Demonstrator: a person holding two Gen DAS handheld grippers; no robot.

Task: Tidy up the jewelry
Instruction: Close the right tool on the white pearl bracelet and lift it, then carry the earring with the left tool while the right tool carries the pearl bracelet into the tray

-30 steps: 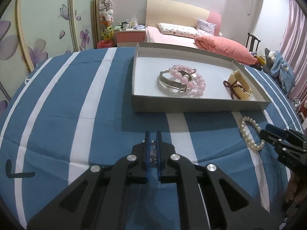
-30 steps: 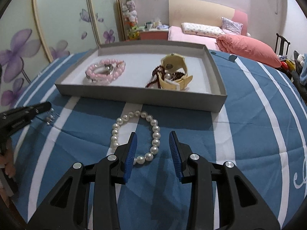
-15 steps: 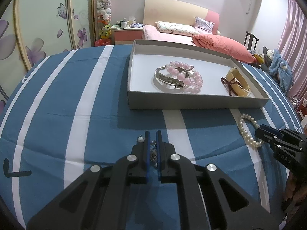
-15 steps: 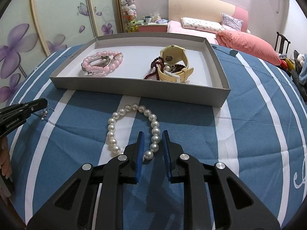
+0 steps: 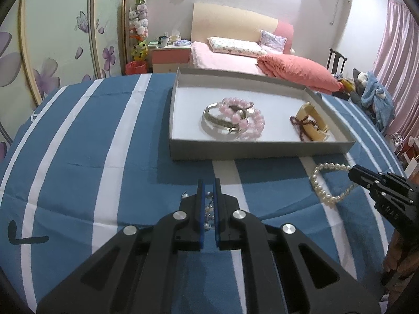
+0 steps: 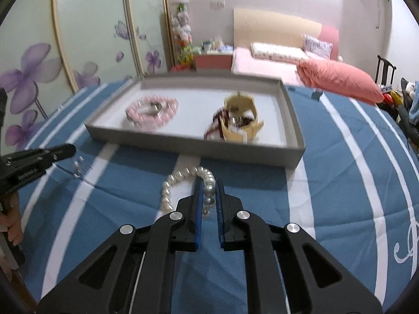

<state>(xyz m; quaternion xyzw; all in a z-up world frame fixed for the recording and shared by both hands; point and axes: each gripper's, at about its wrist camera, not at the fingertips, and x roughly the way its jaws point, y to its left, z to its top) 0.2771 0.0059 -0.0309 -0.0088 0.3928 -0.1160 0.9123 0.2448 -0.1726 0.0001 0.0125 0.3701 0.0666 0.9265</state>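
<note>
— Any writing you can read?
— Hardly. The right claw (image 5: 352,170) has small pale letters on its side, something ending "DAS", not fully legible.
— And the left claw (image 6: 72,150)?
— A printed word too, blurred. The blue striped cloth (image 6: 366,183) bears white script, cut off.

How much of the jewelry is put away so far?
Done: a pink bead bracelet with a silver bangle, and a cream watch, lie in the grey tray. In hand: the right hand-held gripper pinches the white pearl bracelet; the left hand-held gripper grips a small beaded piece. Both need traying.
</note>
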